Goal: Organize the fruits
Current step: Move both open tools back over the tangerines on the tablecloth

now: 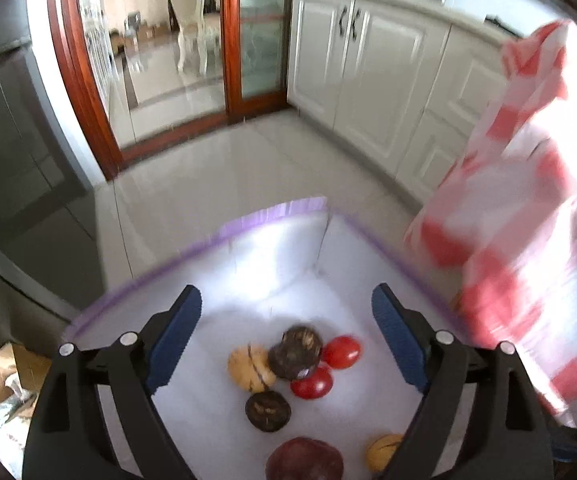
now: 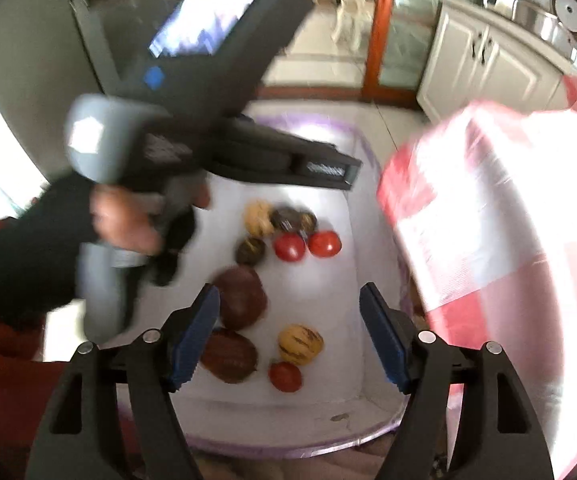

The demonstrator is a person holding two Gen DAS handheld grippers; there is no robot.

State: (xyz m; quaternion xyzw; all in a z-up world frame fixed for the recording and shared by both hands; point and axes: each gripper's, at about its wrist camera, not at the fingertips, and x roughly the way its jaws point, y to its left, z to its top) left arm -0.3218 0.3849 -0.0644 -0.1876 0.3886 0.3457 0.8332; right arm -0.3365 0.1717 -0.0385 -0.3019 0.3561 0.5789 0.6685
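Left wrist view looks down into a white bin (image 1: 272, 240) with a purple rim. The left gripper (image 1: 286, 340) hangs above it, jaws spread wide and holding nothing. On the bin's floor lie two red tomatoes (image 1: 341, 352), striped yellow fruits (image 1: 250, 368) and dark brown fruits (image 1: 267, 411), clustered near its middle. A red-and-white checked bag (image 1: 528, 240) hangs at the bin's right side. Over the bin's near end, the right gripper (image 2: 288, 336) also gapes wide and empty.
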